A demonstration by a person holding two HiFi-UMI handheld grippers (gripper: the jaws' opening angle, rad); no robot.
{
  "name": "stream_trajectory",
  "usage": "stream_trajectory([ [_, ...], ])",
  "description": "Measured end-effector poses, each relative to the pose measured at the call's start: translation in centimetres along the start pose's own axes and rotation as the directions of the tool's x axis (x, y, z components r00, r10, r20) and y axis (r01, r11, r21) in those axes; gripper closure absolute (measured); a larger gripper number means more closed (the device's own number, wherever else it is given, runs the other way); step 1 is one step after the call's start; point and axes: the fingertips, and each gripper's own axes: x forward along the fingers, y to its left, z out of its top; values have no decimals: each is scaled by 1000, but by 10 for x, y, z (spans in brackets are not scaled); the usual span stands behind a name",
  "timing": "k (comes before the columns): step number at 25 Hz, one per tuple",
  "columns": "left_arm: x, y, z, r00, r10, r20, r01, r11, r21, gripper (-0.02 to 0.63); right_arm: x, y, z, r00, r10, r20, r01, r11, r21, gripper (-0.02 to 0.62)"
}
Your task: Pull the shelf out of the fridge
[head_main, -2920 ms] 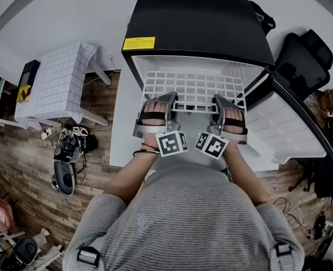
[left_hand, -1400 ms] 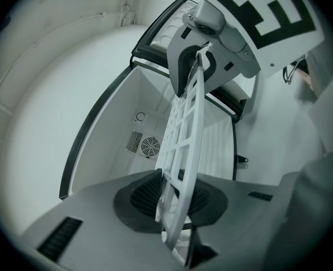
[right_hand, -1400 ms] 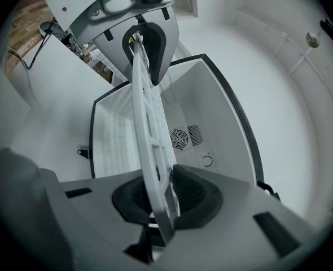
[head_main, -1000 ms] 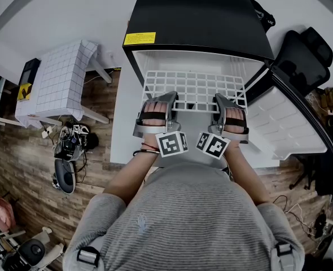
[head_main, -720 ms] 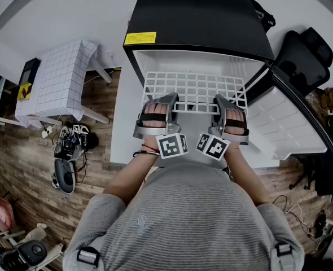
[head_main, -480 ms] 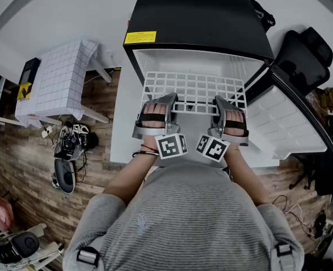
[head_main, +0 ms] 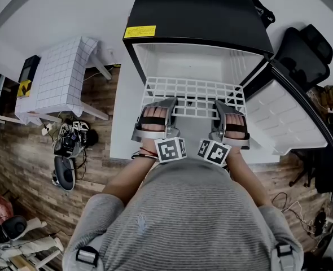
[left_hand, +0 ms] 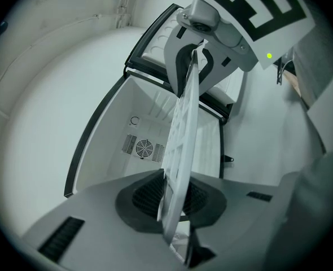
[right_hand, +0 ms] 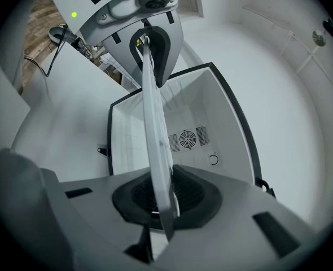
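The wire shelf (head_main: pixel 195 92), gripped at its near edge by the right tongs (right_hand: pixel 161 199) and the closing left tongs (left_hand: pixel 175 202), is judged partly withdrawn, its far end beyond them not yet clear of the fridge (head_main: pixel 200 16).

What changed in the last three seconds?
The shelf slid further out of the fridge toward the person. The left gripper, jaws closing, and right gripper drew back with it, staying clamped on its front edge. Fridge and open door unchanged.

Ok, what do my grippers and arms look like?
The left gripper and right gripper: grey shells, black hand straps, a black-and-white marker cube each. Grey striped shirt; bracelet on the left wrist. Left jaws are closing on the shelf.
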Motion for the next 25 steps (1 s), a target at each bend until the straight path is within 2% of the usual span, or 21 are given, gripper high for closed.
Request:
stream_trajectory([
  [10, -25, 25, 3, 999, -16, -35, 16, 1000, 7, 557, -16, -26, 15, 998, 49, 33, -48, 998, -40, 552],
  [17, -38, 42, 5, 999, 39, -37, -39, 999, 5, 557, -25, -48, 25, 998, 10, 62, -8, 1000, -23, 552],
  [25, -38, 46, 7, 998, 61, -34, -61, 998, 22, 557, -24, -48, 22, 998, -10, 68, 11, 1000, -19, 552],
])
